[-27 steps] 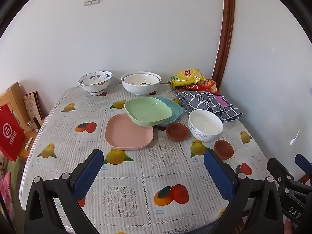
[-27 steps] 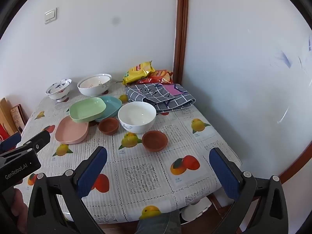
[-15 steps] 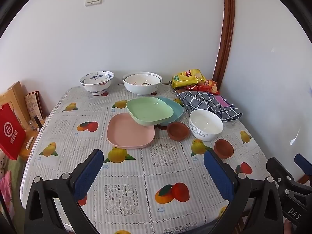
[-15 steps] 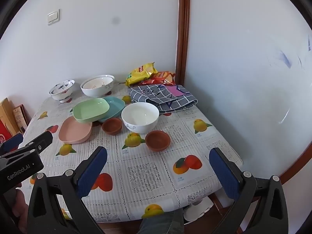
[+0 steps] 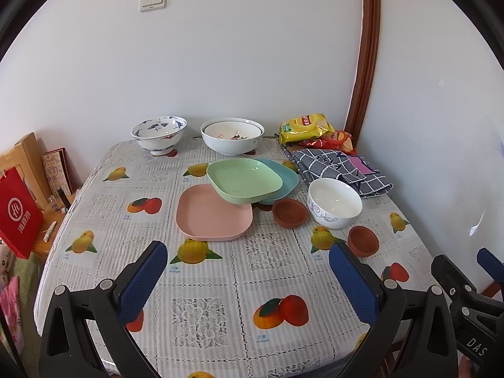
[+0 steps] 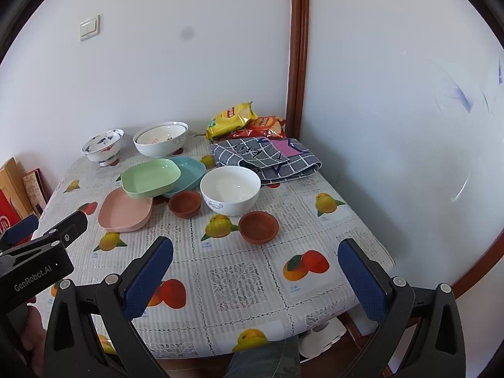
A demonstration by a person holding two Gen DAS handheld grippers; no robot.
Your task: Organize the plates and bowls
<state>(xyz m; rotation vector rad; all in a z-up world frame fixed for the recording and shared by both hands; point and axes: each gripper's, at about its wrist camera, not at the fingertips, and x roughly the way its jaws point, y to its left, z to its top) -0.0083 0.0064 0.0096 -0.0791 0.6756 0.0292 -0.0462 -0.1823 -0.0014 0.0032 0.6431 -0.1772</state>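
We hold the left gripper (image 5: 249, 280) above the near edge of the table (image 5: 220, 324), with its jaws wide apart and nothing between them. The right gripper (image 6: 255, 274) is the same: jaws apart, empty, above the near right part of the table. Neither one touches any dish.

Beyond the grippers, the dishes lie in the middle and at the back. The pink plate (image 5: 214, 212) sits flat on the cloth. The green plate (image 5: 244, 180) leans on its far edge and also overlaps the teal plate (image 5: 288, 178), so the three plates form a loose, tilted pile and not a neat stack. Just beside them stands one small brown bowl (image 5: 289, 212), close to the white bowl (image 5: 334, 201). A second small brown bowl (image 5: 363, 240) is nearer to us, apart from the others. Near the wall we see a blue patterned bowl (image 5: 159, 135) and a large white bowl (image 5: 232, 140), which seems to have another bowl inside, though we cannot tell for sure.

In our judgement the task is at its beginning. The plates need to be stacked straight, and the scattered bowls need to be gathered.
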